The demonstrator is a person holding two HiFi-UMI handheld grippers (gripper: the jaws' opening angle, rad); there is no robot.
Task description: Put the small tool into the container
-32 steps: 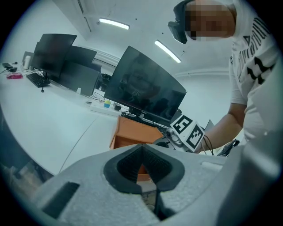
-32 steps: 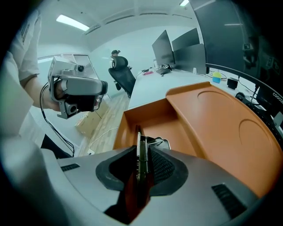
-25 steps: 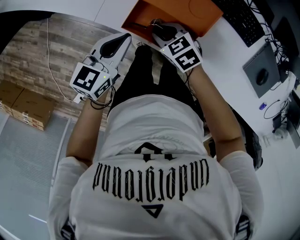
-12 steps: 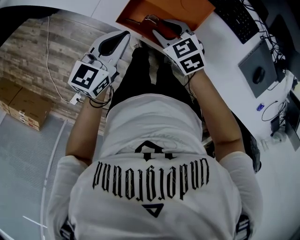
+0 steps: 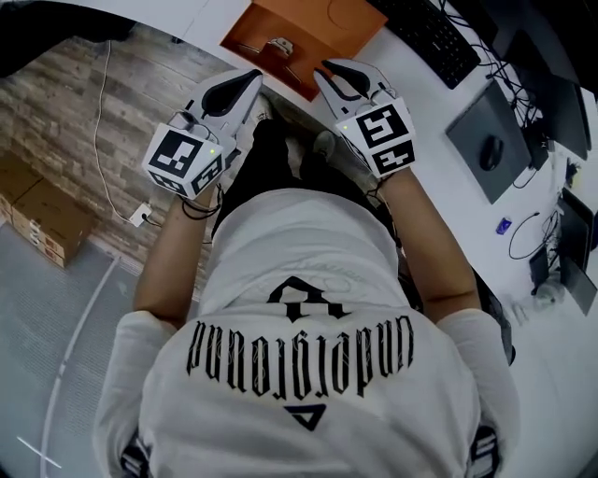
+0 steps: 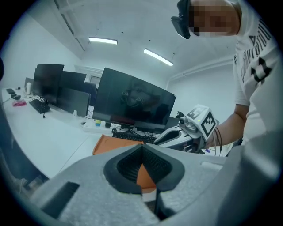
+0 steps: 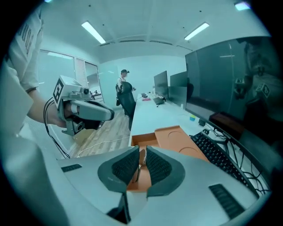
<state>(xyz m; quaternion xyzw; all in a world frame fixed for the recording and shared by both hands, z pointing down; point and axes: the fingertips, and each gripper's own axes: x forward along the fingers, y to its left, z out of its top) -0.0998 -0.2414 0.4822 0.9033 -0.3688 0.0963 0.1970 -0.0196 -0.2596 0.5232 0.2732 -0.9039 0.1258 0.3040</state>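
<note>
An orange container (image 5: 327, 23) lies at the near edge of the white desk. The small tool (image 5: 278, 45), pale and short, rests inside its left compartment. My right gripper (image 5: 334, 68) hangs just short of the container, apart from the tool. Its jaws have just been closing and stand a narrow slit apart with nothing between them; the right gripper view (image 7: 142, 152) shows the orange container (image 7: 177, 137) through the slit. My left gripper (image 5: 249, 78) hovers left of the container with its tips together and empty. The left gripper view (image 6: 142, 148) shows the container (image 6: 110, 143) beyond.
A black keyboard (image 5: 425, 33) lies right of the container, then a mouse (image 5: 491, 154) on a grey pad. Dark monitors (image 6: 132, 101) line the desk's back. Below left are wooden floor, a white cable (image 5: 112, 168) and cardboard boxes (image 5: 37, 215). Another person (image 7: 124, 95) stands far off.
The right gripper has drawn back and up from the container, leaving the tool lying inside. The left gripper has risen a little. The view has shifted so the container sits further off.
</note>
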